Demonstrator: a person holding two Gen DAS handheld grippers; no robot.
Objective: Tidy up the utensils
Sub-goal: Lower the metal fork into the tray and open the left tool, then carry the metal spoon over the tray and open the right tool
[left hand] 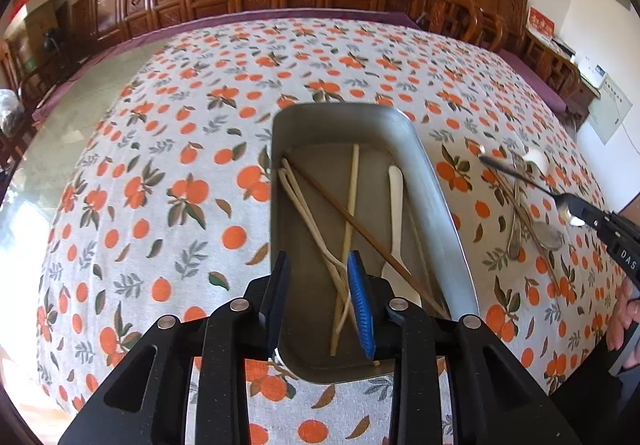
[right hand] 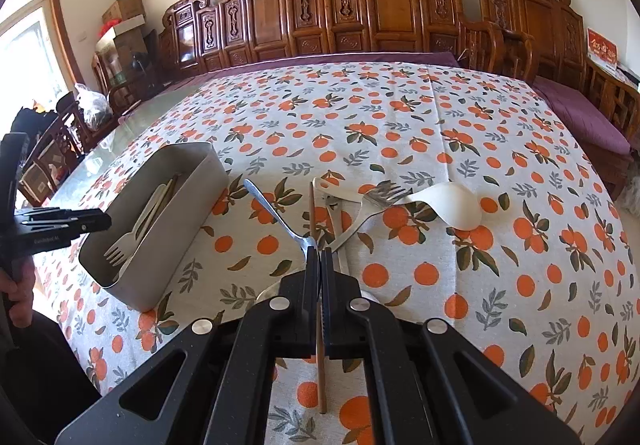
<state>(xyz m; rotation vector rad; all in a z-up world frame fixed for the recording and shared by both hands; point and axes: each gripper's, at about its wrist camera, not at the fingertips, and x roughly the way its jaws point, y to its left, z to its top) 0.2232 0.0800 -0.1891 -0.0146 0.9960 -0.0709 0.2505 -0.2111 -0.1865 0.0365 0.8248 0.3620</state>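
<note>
A grey metal bin (left hand: 436, 201) sits on the orange-print tablecloth and holds cream chopsticks (left hand: 352, 189), a brown chopstick, a cream fork and a white spoon (left hand: 396, 205). My left gripper (left hand: 320, 281) is open, its fingers straddling the bin's near left wall. My right gripper (right hand: 320, 257) is shut on a metal spoon (right hand: 276, 217), held above the cloth with its handle pointing up left; it also shows in the left wrist view (left hand: 520, 179). The bin (right hand: 188, 213) lies left of it.
On the cloth ahead of my right gripper lie a metal fork (right hand: 372, 205), a white ladle spoon (right hand: 448, 201), a wooden chopstick (right hand: 316, 285) and a small metal tool. Carved wooden chairs (right hand: 360, 5) line the far side of the table.
</note>
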